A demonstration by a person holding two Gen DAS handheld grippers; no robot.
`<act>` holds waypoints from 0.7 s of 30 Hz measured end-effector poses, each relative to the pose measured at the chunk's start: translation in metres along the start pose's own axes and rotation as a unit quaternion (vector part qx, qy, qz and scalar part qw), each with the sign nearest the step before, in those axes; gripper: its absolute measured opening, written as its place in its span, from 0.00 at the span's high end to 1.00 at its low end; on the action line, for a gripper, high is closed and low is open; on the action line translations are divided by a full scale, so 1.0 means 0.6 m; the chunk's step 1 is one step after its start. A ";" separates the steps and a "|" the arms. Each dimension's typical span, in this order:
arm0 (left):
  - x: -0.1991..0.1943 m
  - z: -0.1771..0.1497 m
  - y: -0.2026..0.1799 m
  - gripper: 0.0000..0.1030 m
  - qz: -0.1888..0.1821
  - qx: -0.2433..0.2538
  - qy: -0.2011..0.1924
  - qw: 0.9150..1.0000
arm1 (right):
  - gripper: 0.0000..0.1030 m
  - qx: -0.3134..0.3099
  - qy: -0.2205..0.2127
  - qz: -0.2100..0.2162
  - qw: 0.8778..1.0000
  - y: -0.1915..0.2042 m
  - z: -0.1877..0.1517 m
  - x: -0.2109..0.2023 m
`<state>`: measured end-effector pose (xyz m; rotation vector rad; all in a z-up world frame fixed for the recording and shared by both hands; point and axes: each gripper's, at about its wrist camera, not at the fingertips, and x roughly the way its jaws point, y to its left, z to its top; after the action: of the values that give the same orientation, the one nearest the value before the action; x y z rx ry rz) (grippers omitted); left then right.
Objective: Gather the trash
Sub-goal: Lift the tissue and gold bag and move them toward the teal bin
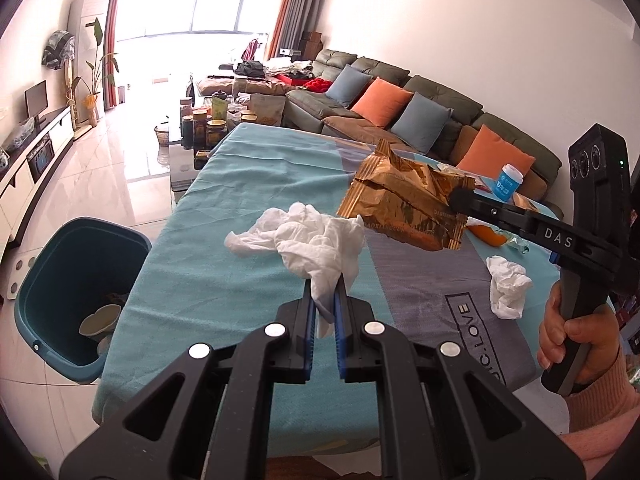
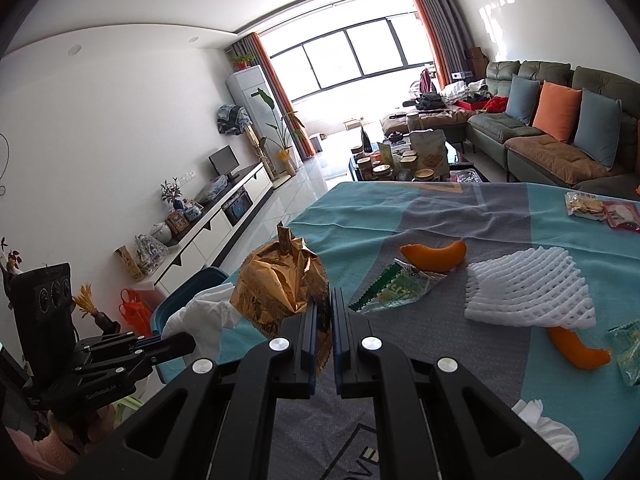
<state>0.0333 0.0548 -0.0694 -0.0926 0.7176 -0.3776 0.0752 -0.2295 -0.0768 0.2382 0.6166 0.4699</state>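
"DAS" was printed in white on the right gripper [image 1: 464, 199] arm as seen from the left wrist, and the grey panel of the tablecloth [image 1: 224, 272] carried a boxed word ending ".LOVE". The gold wrapper [image 1: 404, 208] showed small lettering along its lower edge, too blurred to read. The left gripper [image 2: 188, 344] body bore white lettering that could not be made out either.

Around the table: a teal bin [image 1: 60, 280] stood on the floor just beside the table's left edge, with cups lying inside it. On the cloth lay 2 pieces of orange peel [image 2: 436, 256], a green-and-white wrapper [image 2: 396, 290], a white foam fruit net [image 2: 528, 292], another crumpled tissue [image 1: 508, 288], a blue-capped small bottle [image 1: 508, 184] and snack packets [image 2: 600, 210] at the far right. A green sofa [image 1: 400, 92] with blue and orange cushions ran behind. Nothing stood between the grippers and the bin.

The left gripper's jaws were clamped narrow on a crumpled white tissue [image 1: 308, 240], which billowed up above the fingertips, off the cloth. The right gripper's jaws were pinched tight on 1 corner of the gold wrapper, holding it in the air above the table, just beside the tissue. A hand [image 1: 576, 340] in a pink sleeve gripped the right handle.
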 end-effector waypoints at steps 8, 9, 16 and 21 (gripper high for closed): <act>-0.007 0.000 0.016 0.92 0.012 -0.011 -0.004 1.000 | 0.95 -0.006 0.008 0.013 1.000 0.020 0.002 0.019; -0.008 0.000 0.018 0.92 0.014 -0.012 -0.004 1.000 | 0.95 -0.006 0.009 0.014 1.000 0.023 0.003 0.022; -0.018 0.000 0.033 0.92 0.022 -0.021 -0.010 0.999 | 0.95 -0.012 0.016 0.025 0.999 0.041 0.007 0.041; -0.027 -0.001 0.051 0.92 0.033 -0.030 -0.015 0.999 | 0.95 -0.016 0.019 0.033 0.999 0.056 0.009 0.052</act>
<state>0.0312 0.0888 -0.0660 -0.1304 0.7015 -0.2920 0.0892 -0.1852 -0.0762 0.2190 0.6394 0.5481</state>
